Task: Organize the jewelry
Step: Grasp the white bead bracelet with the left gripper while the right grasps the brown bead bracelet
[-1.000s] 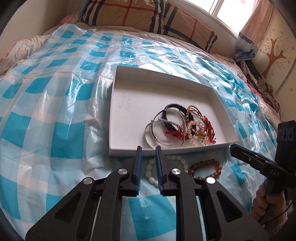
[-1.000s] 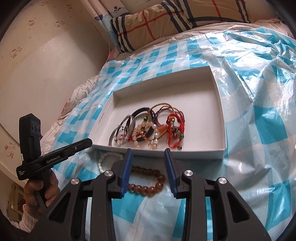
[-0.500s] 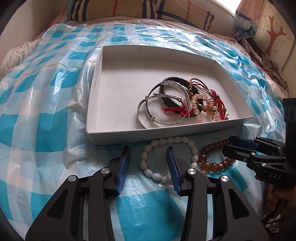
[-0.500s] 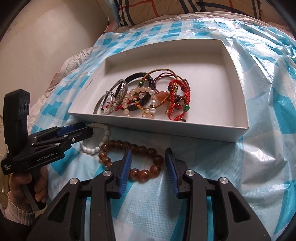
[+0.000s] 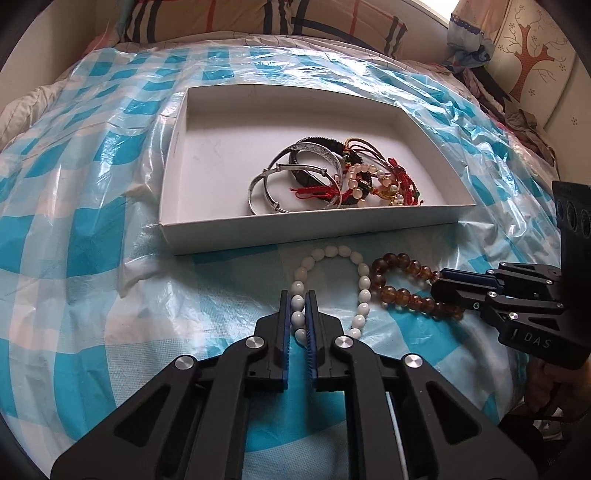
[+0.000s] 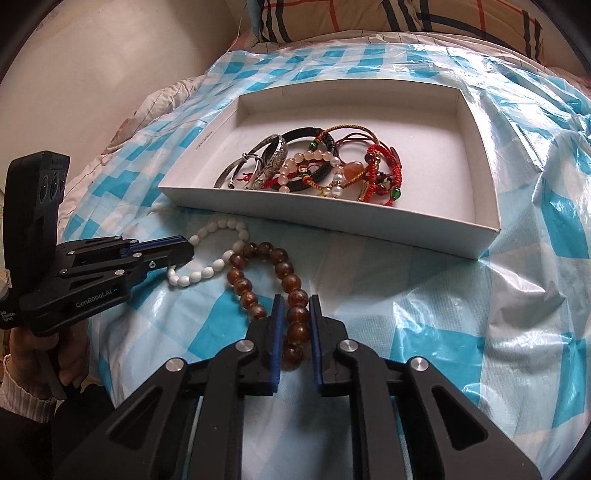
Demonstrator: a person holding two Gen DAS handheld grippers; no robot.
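Observation:
A white-bead bracelet (image 5: 360,284) and a brown-bead bracelet (image 6: 284,269) lie on the blue checked plastic sheet in front of a white shallow box (image 5: 295,232). My left gripper (image 5: 297,314) is shut on the left side of the white-bead bracelet. My right gripper (image 6: 296,317) is shut on the near side of the brown-bead bracelet. In the box lie silver bangles (image 5: 280,184), a black band and red cord and bead bracelets (image 6: 373,173). Each gripper shows in the other's view: the right one (image 5: 437,286) and the left one (image 6: 188,251).
The box (image 6: 480,243) sits on a bed covered by the plastic sheet (image 5: 74,229). A plaid pillow (image 5: 258,18) lies at the back. A wall (image 6: 110,55) is on the left of the right wrist view.
Both grippers moved down onto the bracelets and closed: the left on the white beads, the right on the brown beads. A second ago both were higher, over the box's front edge.

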